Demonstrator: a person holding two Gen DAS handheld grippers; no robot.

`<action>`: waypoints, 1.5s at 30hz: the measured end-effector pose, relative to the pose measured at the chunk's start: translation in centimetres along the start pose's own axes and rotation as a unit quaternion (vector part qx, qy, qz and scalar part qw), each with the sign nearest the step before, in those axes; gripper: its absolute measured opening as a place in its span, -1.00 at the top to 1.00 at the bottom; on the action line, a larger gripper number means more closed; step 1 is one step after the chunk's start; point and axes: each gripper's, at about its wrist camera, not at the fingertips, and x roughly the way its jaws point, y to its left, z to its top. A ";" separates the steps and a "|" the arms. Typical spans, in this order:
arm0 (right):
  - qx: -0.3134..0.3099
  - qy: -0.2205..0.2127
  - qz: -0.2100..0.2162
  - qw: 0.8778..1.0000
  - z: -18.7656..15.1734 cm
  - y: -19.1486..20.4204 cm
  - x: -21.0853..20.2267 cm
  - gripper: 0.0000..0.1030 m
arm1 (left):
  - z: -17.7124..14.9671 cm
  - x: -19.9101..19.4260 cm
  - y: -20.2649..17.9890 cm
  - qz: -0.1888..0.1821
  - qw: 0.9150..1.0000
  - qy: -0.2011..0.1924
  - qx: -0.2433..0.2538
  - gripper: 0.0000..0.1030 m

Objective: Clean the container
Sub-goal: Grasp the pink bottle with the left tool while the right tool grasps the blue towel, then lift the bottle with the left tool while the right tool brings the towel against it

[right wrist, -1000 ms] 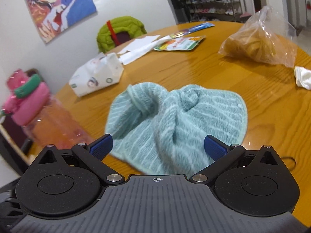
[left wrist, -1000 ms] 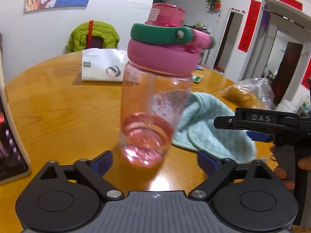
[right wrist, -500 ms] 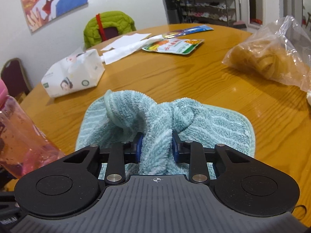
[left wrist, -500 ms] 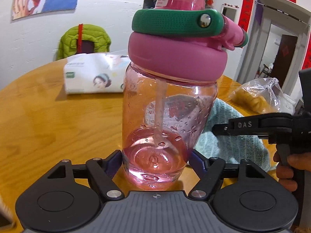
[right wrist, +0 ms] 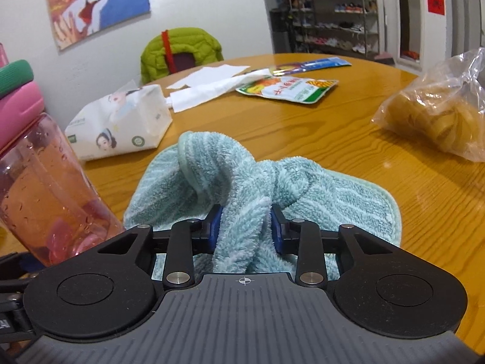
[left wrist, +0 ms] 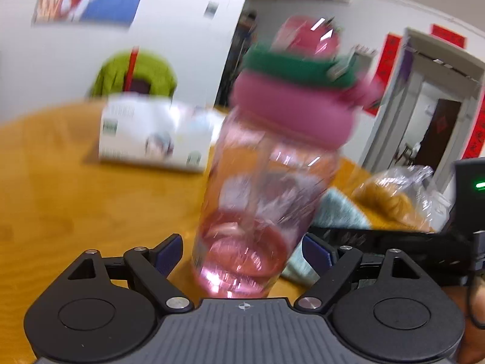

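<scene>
- Since half a second ago the left gripper's (left wrist: 241, 250) jaws have just been opening: they were clamped on the base of the bottle (left wrist: 266, 188) and now stand a little clear of it on both sides, the bottle between them, blurred and leaning to the right.
- Round wooden table (right wrist: 348, 121): it carries everything.
- Teal towel (right wrist: 318, 194): it lies bunched on the table just right of the bottle, a raised fold pinched between the right gripper's (right wrist: 246, 227) blue pads; those jaws have just been opening slightly but press the cloth at a narrow gap.
- Pink bottle: transparent body with drops inside, pink lid, green strap, standing near the table edge.
- Tissue pack (right wrist: 121, 121): behind the towel.
- Plastic bag (right wrist: 439, 112): at the right.
- Snack packet (right wrist: 291, 89): farther back.
</scene>
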 end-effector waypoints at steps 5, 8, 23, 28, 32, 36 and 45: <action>-0.008 -0.005 0.006 1.000 -0.2 0.5 0.0 0.00 | 0.2 -0.5 0.4 -0.046 0.998 -0.037 -0.012 -0.83; 0.017 -0.004 0.024 1.000 0.1 -0.2 -0.1 -0.07 | 0.3 -0.4 0.9 -0.057 0.997 -0.041 -0.041 -0.80; 0.161 -0.053 0.119 0.978 0.6 -4.0 -2.1 0.60 | 0.5 -0.6 1.7 -0.063 0.994 -0.026 -0.083 -0.59; 0.311 -0.090 0.352 0.878 0.2 -7.6 -2.8 0.60 | 0.4 -0.8 1.3 -0.047 0.997 -0.022 -0.056 -0.53; 0.376 -0.035 0.460 0.804 -0.6 -7.9 -0.1 0.60 | 0.3 -0.8 0.9 -0.038 0.998 -0.022 -0.034 -0.48; 0.358 0.052 0.397 0.844 -1.2 -5.8 2.3 0.58 | 0.1 -0.7 0.5 -0.027 0.999 -0.021 -0.011 -0.45; 0.334 -0.017 0.424 0.841 -0.3 -5.3 0.0 0.59 | 0.0 -0.7 0.6 -0.028 0.999 -0.022 -0.011 -0.45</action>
